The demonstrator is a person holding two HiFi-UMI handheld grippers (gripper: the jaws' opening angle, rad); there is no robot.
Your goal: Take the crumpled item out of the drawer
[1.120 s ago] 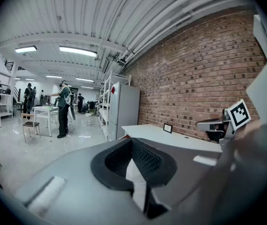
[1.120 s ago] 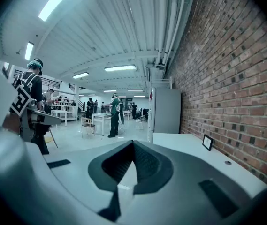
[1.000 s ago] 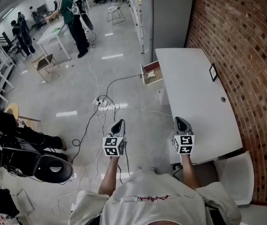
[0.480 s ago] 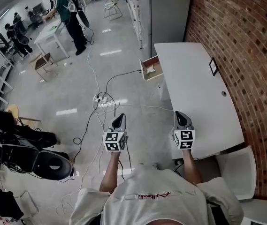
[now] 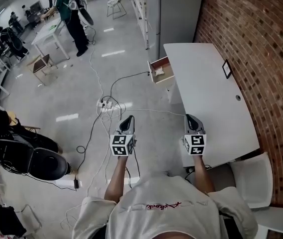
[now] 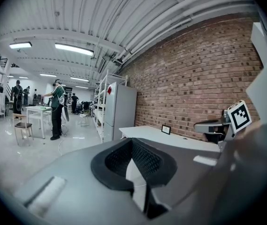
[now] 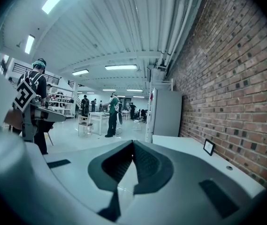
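I am watching the person standing at the near end of a long white desk that is running along a brick wall, with both grippers held out ahead. The left gripper is hanging over the bare floor. The right gripper is lining up with the desk's left edge as seen from above, and I cannot tell whether it is over the top or just beside it. The marker cubes are hiding both hands, so only the forearms are showing.

In the left gripper view the left gripper is clenched, its dark pads meeting at the tip with nothing between them. The right gripper is looking the same in its own view, closed and empty.

The drawer is standing pulled out from the desk's left side toward the far end, well apart from both grippers. The crumpled item is lying inside it as a pale lump, too small for me to say what it is. Neither gripper view is showing the drawer, because each gripper's own body is covering the lower part of the picture.

A small picture frame is leaning by the wall. Cables are trailing across the floor from a power strip. A white chair is sitting partly tucked under the desk's near end.
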